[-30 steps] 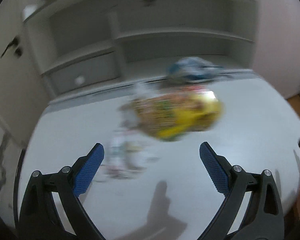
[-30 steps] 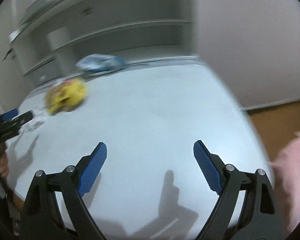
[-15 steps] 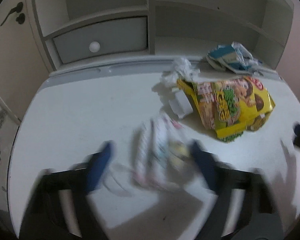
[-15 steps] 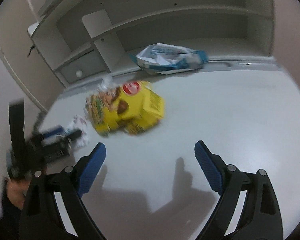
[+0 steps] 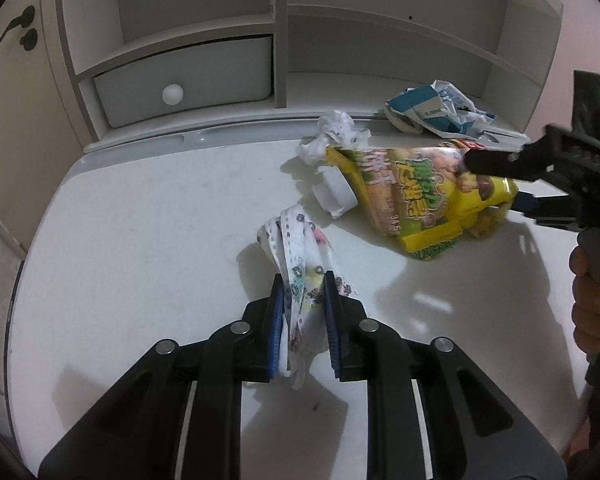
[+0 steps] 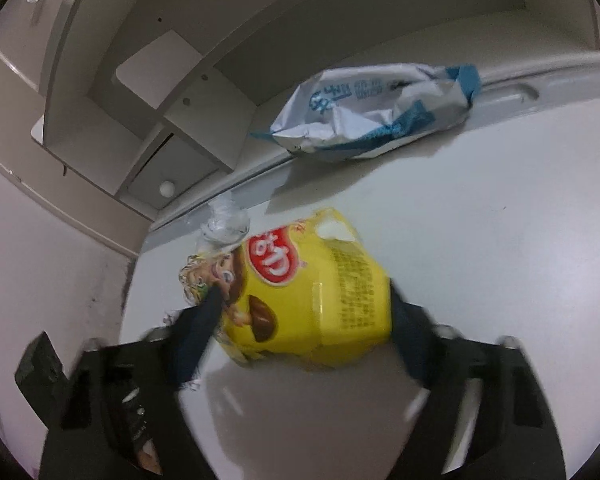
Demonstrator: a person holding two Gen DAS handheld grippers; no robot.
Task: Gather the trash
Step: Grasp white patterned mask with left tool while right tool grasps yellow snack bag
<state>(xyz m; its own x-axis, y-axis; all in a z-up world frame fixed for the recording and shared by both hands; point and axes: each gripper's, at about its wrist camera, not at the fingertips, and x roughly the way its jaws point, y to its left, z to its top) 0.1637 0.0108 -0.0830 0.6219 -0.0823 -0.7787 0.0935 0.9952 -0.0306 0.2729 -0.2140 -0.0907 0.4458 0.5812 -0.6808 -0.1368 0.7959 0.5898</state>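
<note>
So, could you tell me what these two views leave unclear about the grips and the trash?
- Right wrist view: right gripper blurred, closing around the yellow snack bag; pad contact unreadable.
- Left wrist view: left gripper hides the patterned wrapper's near end.
- Crumpled tissue: partly behind the bag.

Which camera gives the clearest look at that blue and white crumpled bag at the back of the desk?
The right wrist view: the blue and white bag lies large and unobstructed along the desk's back edge. The left wrist view shows it too, but smaller and farther off.
</note>
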